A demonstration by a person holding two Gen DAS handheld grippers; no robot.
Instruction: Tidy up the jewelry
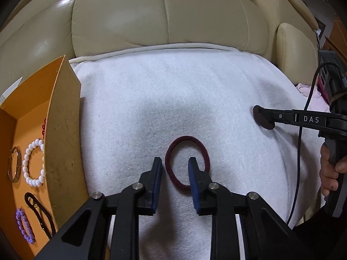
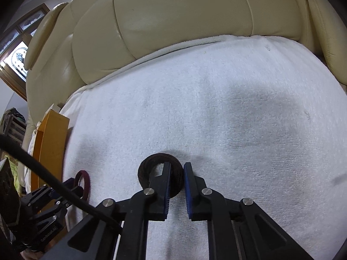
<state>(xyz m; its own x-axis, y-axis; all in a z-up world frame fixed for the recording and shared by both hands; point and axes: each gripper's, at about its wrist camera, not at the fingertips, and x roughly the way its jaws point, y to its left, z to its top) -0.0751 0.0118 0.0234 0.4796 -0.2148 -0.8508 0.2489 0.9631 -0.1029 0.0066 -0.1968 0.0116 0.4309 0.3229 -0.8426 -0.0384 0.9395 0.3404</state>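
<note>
Two tools are working over a white towel (image 1: 195, 99) that is covering a cream leather seat (image 1: 151, 15). The left tool (image 1: 175, 162) is pointing down at a maroon hair tie (image 1: 187, 162) lying flat on the towel; one blue-padded finger is sitting inside the loop and the other outside it, so the band's left side is lying between the pads. A gap is showing on both sides of the band, so the pads are not pressing it. The right tool (image 2: 177, 166) is holding a thicker dark brown hair tie (image 2: 161, 173): its jaws are nearly together, clamping on the band's right side, with one finger reaching through the loop. A hand (image 1: 330, 173) is gripping that tool's handle at the right edge of the left view. Beside the towel, to the left, an orange box (image 1: 63, 130) is holding a white bead bracelet (image 1: 34, 164), a purple bead bracelet (image 1: 25, 225), a brown bangle (image 1: 14, 164), red beads (image 1: 44, 126) and a black elastic (image 1: 40, 214).
</note>
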